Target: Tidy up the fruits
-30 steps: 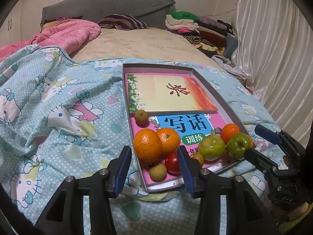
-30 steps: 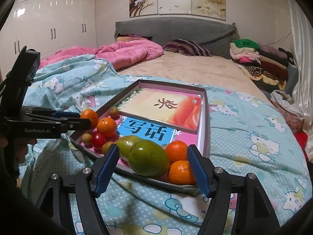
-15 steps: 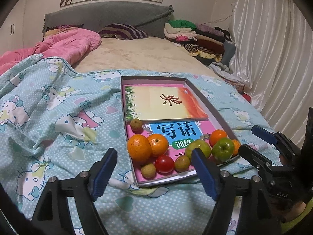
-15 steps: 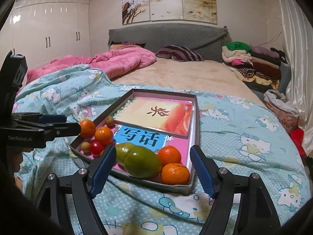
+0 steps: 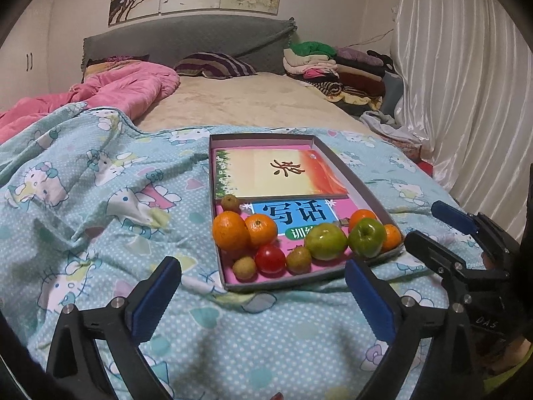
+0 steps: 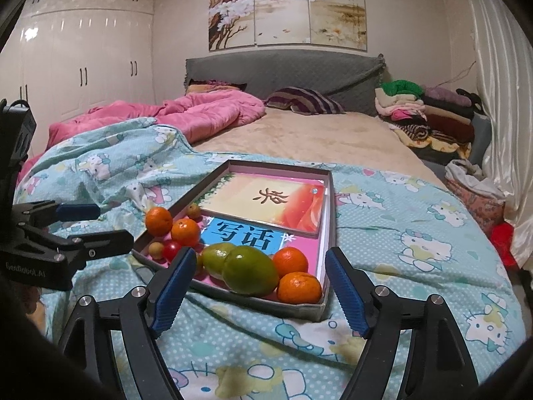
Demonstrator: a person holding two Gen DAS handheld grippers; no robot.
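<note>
A shallow grey box (image 5: pixel 353 176) lies on the bed with books inside. Along its near end sit several fruits: oranges (image 5: pixel 230 230), a red tomato (image 5: pixel 270 259), small brown fruits (image 5: pixel 244 268) and green apples (image 5: pixel 325 241). The box also shows in the right wrist view (image 6: pixel 253 300), with a green apple (image 6: pixel 250 274) and oranges (image 6: pixel 299 287) nearest. My left gripper (image 5: pixel 263 295) is open and empty, short of the box. My right gripper (image 6: pixel 260 286) is open and empty, short of the box's near edge. Each gripper shows in the other's view, the right (image 5: pixel 443 230) and the left (image 6: pixel 83 226).
The box rests on a rumpled blue cartoon-print quilt (image 5: pixel 100 200). A pink duvet (image 6: pixel 200 113) and striped pillow (image 6: pixel 304 100) lie toward the headboard. Folded clothes (image 6: pixel 429 116) are stacked at the far right. Curtains (image 5: pixel 466 83) hang on the right.
Both grippers have drawn back and up from the box, so the fruits look smaller and farther. The left gripper's fingers have opened wider. No fruit has moved.
</note>
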